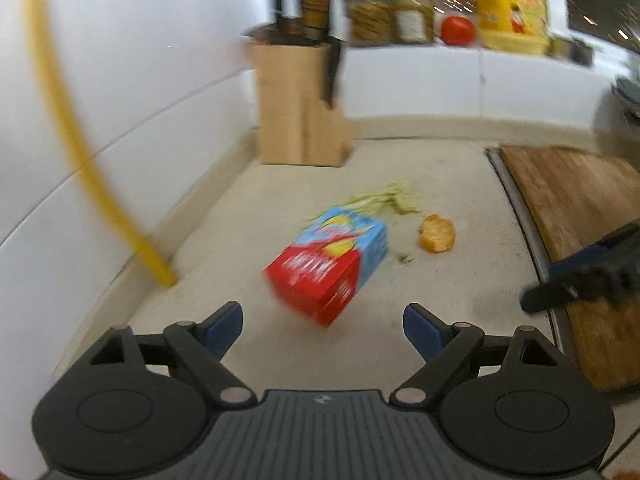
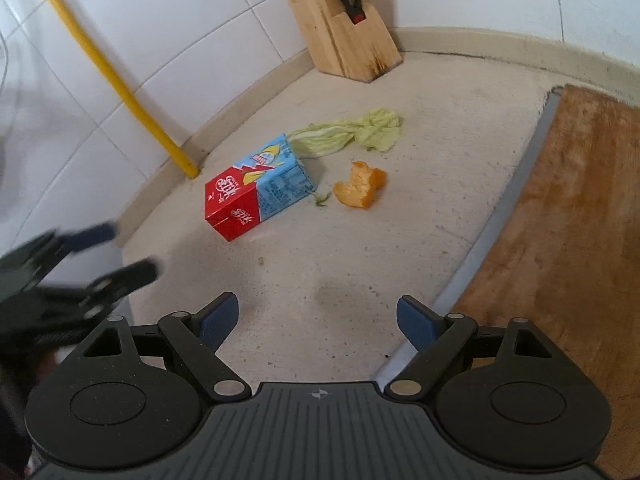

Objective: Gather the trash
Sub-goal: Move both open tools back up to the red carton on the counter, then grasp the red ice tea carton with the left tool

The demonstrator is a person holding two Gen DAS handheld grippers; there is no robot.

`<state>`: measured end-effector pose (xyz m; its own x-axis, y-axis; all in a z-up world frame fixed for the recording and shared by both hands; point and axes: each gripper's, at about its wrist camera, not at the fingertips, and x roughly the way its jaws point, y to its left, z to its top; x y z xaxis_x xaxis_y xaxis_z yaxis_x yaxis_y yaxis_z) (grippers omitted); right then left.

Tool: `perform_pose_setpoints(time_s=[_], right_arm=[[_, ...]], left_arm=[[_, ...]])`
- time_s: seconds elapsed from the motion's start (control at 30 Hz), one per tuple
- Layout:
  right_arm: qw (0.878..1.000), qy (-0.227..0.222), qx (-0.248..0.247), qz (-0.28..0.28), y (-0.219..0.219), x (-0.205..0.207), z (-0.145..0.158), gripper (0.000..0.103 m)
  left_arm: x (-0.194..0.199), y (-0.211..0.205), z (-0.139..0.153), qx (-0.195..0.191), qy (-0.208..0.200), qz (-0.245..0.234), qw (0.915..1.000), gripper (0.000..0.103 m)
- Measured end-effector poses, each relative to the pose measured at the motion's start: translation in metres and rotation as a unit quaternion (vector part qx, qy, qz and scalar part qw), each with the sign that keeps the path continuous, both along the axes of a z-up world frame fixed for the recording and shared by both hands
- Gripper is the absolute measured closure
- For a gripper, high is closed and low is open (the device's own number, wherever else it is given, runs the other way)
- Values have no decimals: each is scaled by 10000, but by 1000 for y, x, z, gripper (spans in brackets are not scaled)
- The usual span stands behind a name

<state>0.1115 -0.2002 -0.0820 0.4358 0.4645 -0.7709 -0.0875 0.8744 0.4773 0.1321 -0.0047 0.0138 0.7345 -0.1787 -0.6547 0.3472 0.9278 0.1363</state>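
Note:
A red and blue drink carton [image 2: 259, 188] lies on its side on the beige counter [image 2: 340, 272]. Behind it lies a limp green lettuce leaf [image 2: 352, 130], and to its right a piece of orange peel [image 2: 361, 185]. In the left wrist view the carton [image 1: 330, 266], the leaf [image 1: 384, 198] and the peel [image 1: 437, 234] show blurred. My left gripper [image 1: 323, 322] is open just short of the carton, nothing between its fingers. My right gripper [image 2: 318, 320] is open and empty, further back from the trash. The left gripper [image 2: 116, 252] appears blurred at the left edge.
A wooden knife block [image 2: 340, 20] with scissors stands in the back corner. A yellow pipe [image 2: 108, 76] runs down the white tiled wall. A wooden cutting board [image 2: 560, 220] lies at the right. Jars, a tomato [image 1: 458, 30] and a yellow bottle [image 1: 510, 4] sit on a ledge.

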Motion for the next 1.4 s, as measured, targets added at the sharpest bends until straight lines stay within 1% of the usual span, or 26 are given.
perform_pose_setpoints(time_s=[0.1,0.2,0.37,0.5,0.6,0.67,0.7,0.73,0.83,0.97,1.07,1.1,1.2,1.27,1.33,1.37,1.4], right_arm=[[9999,-11,131,42,-7,2,-2,12],[9996,-25,265,79,-14,6,-4,11],[9991,18,424,38,-23,13,-12,10],[9986,109,519,-22,-25,19,-18,10],[9988,120,470,-49,-26,22,-20,10],[9989,131,443,-92,-27,23,-21,10],[9989,134,436,-112,-27,23,-21,10],[9989,135,436,-129,-28,23,-21,10],[9991,123,386,-128,-27,23,-20,10],[9994,124,313,-75,-22,23,-20,10],[9995,138,269,-38,-19,25,-20,10],[9996,130,245,-18,-19,25,-19,10],[9999,83,125,67,-15,30,-17,10],[9999,9,74,86,-16,31,-14,10],[9999,-43,-11,93,-16,34,-12,10],[9999,-76,-43,100,-17,36,-11,10],[9999,-110,-82,99,-17,37,-10,10]], left_arm=[[37,-19,-7,183,227,-274,9992,19],[63,-34,-14,423,414,-524,9969,19],[99,-44,-25,790,580,-772,9922,19],[119,-41,-34,799,842,-933,9888,19],[127,-40,-48,755,1095,-939,9867,19],[124,-36,-49,520,1081,-818,9894,26],[122,-36,-49,464,1081,-760,9901,28],[114,-35,-46,420,1044,-724,9910,33],[83,-35,-39,334,900,-754,9925,40],[40,-40,-30,245,749,-1016,9917,40],[26,-43,-28,201,745,-1171,9901,39],[28,-44,-29,201,759,-1145,9903,39],[35,-39,-32,84,823,-811,9933,37],[40,-38,-34,-14,897,-605,9941,33],[39,-42,-39,90,920,-500,9945,33],[37,-45,-41,178,900,-485,9946,37],[35,-47,-44,269,902,-488,9944,38]])
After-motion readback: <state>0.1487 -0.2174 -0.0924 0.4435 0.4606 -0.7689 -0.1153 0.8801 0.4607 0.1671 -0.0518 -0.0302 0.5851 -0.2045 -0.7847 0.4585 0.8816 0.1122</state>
